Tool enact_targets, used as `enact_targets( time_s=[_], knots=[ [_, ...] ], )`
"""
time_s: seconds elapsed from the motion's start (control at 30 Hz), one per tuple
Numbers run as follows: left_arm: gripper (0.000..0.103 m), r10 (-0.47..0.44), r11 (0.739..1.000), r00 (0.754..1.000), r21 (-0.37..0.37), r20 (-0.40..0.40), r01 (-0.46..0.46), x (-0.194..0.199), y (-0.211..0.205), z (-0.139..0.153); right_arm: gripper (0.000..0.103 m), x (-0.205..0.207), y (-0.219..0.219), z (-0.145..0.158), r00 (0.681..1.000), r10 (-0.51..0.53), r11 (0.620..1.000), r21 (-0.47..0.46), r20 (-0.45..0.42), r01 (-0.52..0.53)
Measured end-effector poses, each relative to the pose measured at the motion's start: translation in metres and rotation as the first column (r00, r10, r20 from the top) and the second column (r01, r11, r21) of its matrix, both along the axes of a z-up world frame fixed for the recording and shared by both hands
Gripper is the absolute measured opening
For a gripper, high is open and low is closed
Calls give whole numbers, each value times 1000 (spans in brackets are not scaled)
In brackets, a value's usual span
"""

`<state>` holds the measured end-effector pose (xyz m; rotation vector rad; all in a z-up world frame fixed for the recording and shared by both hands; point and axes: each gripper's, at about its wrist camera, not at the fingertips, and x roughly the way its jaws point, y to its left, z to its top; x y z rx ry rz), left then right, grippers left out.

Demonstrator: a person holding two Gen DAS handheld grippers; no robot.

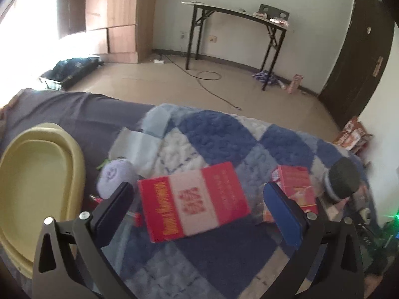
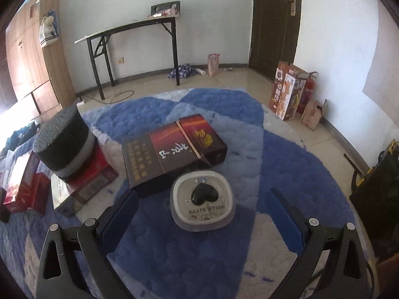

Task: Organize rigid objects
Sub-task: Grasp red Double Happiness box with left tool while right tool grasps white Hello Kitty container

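Hovering over blue patchwork blanket (image 1: 214, 129), left hand-held gripper (image 1: 199, 211) jaws wide, nothing held; red box (image 1: 193, 200) lies between the fingers, lavender round object (image 1: 116, 177) and yellow basin (image 1: 37, 174) to its left, smaller red box (image 1: 296, 186) to its right.

Right view: right hand-held gripper (image 2: 202, 214) wide, empty; grey square compact (image 2: 202, 200) between fingers, dark brown box (image 2: 172, 149) just beyond, black-and-grey cylinder (image 2: 62, 142) atop a red box (image 2: 89, 177) at left.
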<state>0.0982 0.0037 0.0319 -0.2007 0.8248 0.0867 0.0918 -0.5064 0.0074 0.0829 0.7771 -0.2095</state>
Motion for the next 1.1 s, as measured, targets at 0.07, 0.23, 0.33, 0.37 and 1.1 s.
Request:
enact_targets(
  time_s=[0.07, 0.23, 0.33, 0.37, 1.1],
  knots=[
    [103, -3, 999, 1000, -34, 5, 3, 3, 1, -4, 103, -1, 2, -2, 1000, -2, 1000, -4, -7, 2],
    [103, 26, 1000, 1000, 2, -5, -26, 4, 1, -5, 103, 0, 3, -5, 1000, 3, 1000, -10, -8, -3],
    [103, 45, 999, 999, 4, -20, -45, 8, 3, -13, 103, 1, 5, -8, 1000, 2, 1000, -16, -15, -2],
    [103, 48, 999, 999, -17, -21, -49, 9, 4, -15, 103, 1, 6, -9, 1000, 2, 1000, -20, -16, -2],
    [92, 34, 999, 999, -17, -5, -34, 8, 12, -18, 54, -4, 3, -12, 1000, 22, 1000, -5, 6, -22]
  ],
)
